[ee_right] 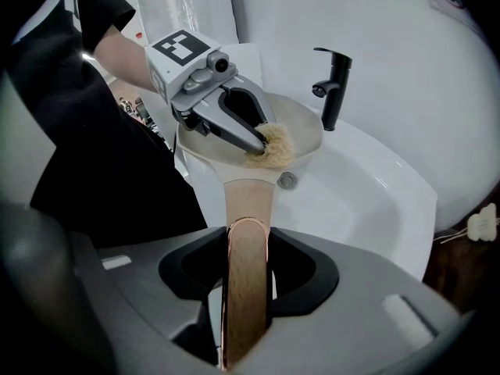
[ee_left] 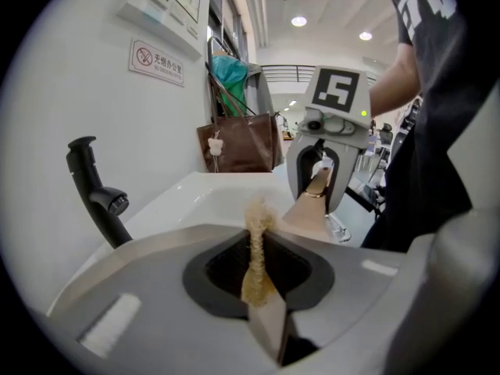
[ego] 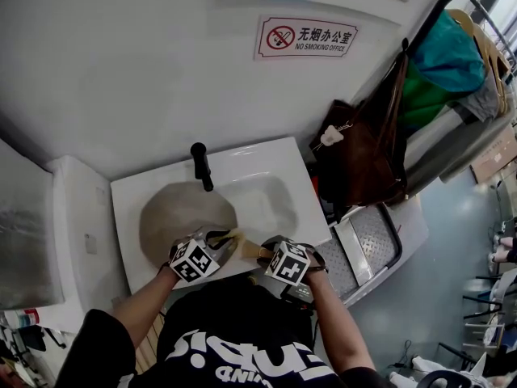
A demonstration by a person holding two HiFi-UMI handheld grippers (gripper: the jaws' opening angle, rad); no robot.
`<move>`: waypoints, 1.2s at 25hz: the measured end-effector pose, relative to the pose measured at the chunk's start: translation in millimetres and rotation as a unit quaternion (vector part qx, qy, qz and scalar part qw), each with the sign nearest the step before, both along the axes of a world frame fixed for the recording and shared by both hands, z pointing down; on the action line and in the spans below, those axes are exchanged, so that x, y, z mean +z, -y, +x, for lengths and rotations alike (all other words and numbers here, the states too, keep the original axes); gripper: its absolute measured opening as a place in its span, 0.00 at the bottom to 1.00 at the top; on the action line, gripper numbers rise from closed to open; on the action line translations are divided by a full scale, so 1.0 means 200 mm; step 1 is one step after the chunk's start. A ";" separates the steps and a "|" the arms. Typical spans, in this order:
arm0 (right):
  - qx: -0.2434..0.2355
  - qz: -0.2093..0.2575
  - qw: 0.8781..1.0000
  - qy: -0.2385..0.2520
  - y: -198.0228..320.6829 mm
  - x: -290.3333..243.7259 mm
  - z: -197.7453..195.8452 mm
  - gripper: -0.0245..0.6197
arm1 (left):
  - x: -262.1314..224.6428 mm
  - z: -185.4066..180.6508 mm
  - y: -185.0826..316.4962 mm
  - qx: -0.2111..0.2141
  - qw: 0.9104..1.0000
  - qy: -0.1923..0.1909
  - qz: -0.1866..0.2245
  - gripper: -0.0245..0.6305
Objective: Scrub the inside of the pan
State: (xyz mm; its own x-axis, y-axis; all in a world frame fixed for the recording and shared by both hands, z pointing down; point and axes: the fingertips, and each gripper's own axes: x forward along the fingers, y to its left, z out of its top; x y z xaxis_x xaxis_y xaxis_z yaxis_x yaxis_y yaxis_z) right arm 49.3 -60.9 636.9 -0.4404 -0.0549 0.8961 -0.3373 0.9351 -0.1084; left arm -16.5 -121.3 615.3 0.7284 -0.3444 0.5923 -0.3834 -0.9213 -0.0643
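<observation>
A beige pan (ego: 174,212) lies tilted in the left part of the white sink (ego: 266,196). Its wooden handle (ee_right: 248,287) runs back between the jaws of my right gripper (ee_right: 248,256), which is shut on it. In the head view the right gripper (ego: 265,253) is at the sink's front edge. My left gripper (ego: 226,239) is shut on a tan fibrous scrubber (ee_left: 256,248). In the right gripper view the scrubber (ee_right: 273,143) rests against the pan's inside (ee_right: 301,127), close to where the handle joins. The left gripper (ee_right: 226,116) reaches in over the near rim.
A black faucet (ego: 201,166) stands at the back of the sink, just behind the pan. A brown bag (ego: 367,148) hangs to the right, with a grey drying tray (ego: 371,245) below it. A white cabinet (ego: 73,233) adjoins the sink on the left.
</observation>
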 end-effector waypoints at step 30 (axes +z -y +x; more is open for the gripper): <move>-0.003 0.001 1.000 -0.003 0.00 -0.02 0.00 0.29 | 0.08 -0.22 0.52 -0.150 0.987 0.044 0.045 0.10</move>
